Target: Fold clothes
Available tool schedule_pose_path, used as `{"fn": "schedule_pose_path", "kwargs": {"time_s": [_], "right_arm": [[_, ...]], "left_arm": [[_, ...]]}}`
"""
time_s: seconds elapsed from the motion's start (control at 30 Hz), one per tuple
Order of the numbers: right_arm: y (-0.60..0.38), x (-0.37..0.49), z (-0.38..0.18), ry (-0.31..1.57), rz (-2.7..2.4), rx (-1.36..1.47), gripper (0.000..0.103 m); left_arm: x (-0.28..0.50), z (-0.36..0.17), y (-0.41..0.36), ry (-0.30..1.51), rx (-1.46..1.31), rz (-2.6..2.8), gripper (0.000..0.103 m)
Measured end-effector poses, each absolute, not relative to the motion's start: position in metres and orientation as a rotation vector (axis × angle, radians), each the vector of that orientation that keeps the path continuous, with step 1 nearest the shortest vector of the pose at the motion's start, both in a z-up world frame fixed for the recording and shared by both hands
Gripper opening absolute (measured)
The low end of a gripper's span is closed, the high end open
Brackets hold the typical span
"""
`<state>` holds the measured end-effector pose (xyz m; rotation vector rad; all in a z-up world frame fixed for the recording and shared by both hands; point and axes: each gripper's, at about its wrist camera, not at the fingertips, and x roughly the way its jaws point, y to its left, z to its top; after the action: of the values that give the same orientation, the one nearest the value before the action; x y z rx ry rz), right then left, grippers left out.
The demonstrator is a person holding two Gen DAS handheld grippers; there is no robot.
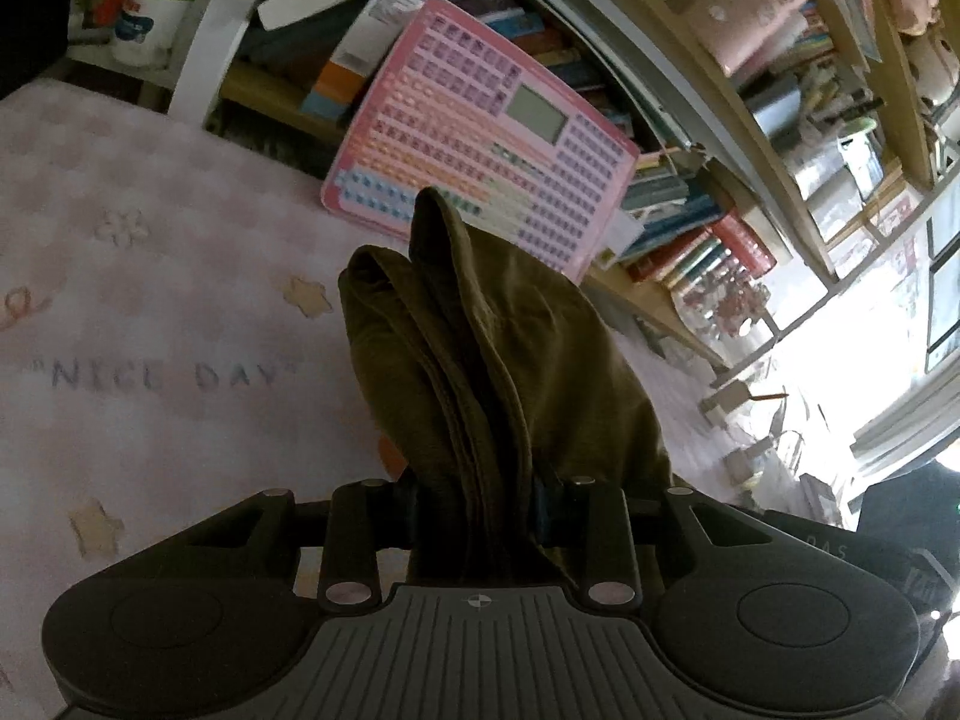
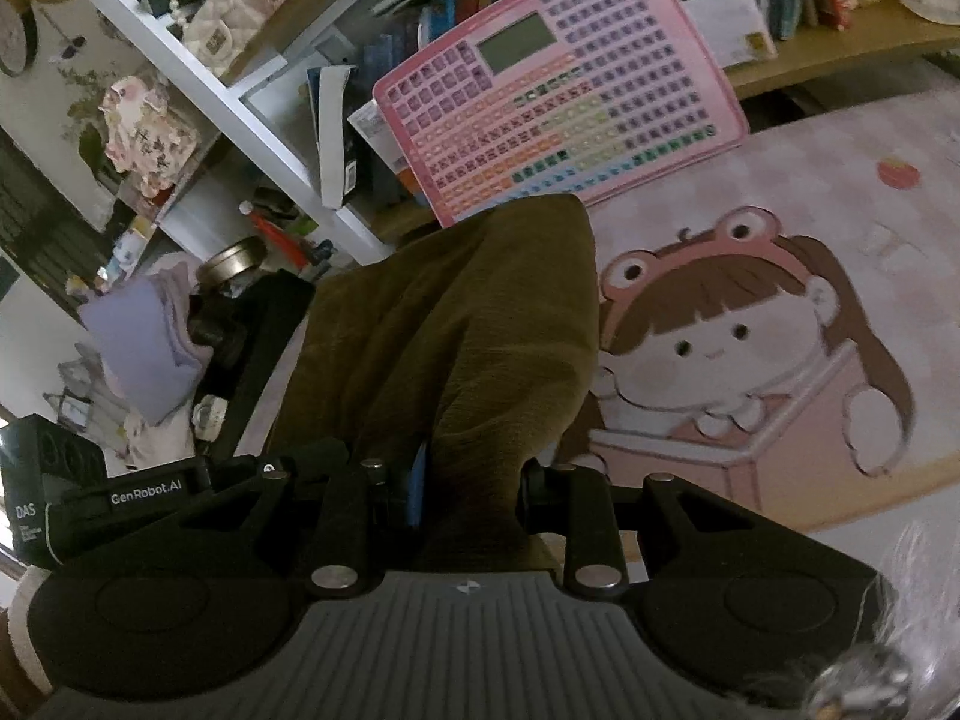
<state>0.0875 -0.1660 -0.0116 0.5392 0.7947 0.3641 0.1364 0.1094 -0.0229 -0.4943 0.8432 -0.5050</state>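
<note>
Both grippers are clamping the same olive-green garment (image 1: 480, 360): the left gripper (image 1: 477, 504) is pinching several bunched layers of it between its pads, and the right gripper (image 2: 468, 492) is gripping a broader, flatter fold of the cloth. From each grip the cloth is bulging forward above the pink play mat (image 1: 150, 300), the one printed with "NICE DAY" on one side and a cartoon girl in a frog hat (image 2: 720, 330) on the other. This looks to me like the carrying part of a fold, with the garment's held edge being taken across. Doing it well probably means keeping the two hands level and evenly spaced so the edge between them is staying taut, then laying the cloth down on bare mat, short of the pink button board (image 2: 558, 102) leaning against the bookshelf (image 1: 690, 228). As for containers, the shelves are holding rows of books, a white tub (image 1: 156, 18) is sitting on a side shelf with its contents hidden, and a round tin (image 2: 231, 261) is lying among clutter beside the mat.
</note>
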Motion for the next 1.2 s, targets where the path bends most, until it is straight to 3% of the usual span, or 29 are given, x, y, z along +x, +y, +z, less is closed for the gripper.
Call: {"fn": "schedule_pose_path", "kwargs": {"time_s": [0.6,0.83,0.9,1.13,1.2], "right_arm": [[-0.148,0.218,-0.047,0.803,0.283,0.432,0.030],[-0.158,0.223,-0.075,0.830,0.227,0.480,0.053],[-0.154,0.221,-0.070,0.825,0.215,0.450,0.056],[-0.148,0.200,-0.038,0.753,0.165,0.395,0.074],[-0.145,0.186,-0.029,0.711,0.139,0.371,0.080]], "left_arm": [[0.260,-0.064,0.118,0.883,-0.507,-0.469,0.032],[0.257,-0.074,0.124,0.882,-0.521,-0.447,0.042],[0.254,-0.068,0.125,0.861,-0.499,-0.408,0.048],[0.219,-0.037,0.126,0.777,-0.397,-0.341,0.051],[0.202,-0.031,0.124,0.752,-0.357,-0.319,0.065]]}}
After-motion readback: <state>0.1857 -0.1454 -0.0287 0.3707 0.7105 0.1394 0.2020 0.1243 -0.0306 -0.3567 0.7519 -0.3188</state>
